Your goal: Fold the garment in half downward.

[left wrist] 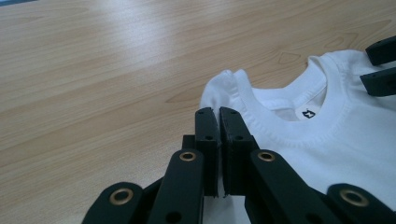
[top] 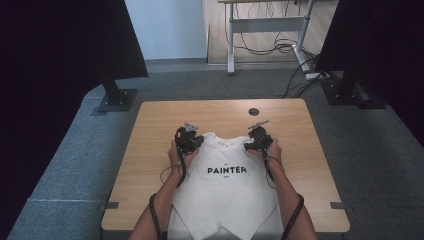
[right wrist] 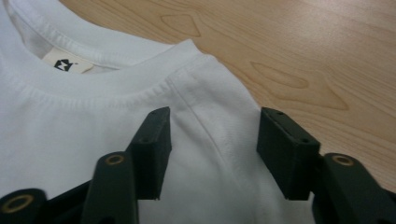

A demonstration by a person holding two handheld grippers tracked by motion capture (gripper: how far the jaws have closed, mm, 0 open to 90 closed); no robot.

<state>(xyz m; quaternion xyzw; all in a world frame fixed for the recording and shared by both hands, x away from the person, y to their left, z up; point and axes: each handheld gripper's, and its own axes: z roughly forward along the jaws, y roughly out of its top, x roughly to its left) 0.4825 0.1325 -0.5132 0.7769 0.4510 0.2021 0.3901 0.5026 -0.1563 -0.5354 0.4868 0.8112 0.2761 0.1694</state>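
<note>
Left gripper [left wrist: 218,116] has its jaws pressed together at the near-left shoulder of the white T-shirt [top: 225,185], though whether cloth is pinched is unclear. Right gripper [right wrist: 212,128] stands wide open over the right shoulder seam, holding nothing. Closing it squarely on that seam, level with the left, should help the shirt lift evenly off the table [top: 150,130].

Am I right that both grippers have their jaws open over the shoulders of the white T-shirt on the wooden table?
Not quite: the left gripper has its jaws pressed shut, as the left gripper view shows. The right gripper is open over the shoulder of the white T-shirt on the wooden table.
</note>
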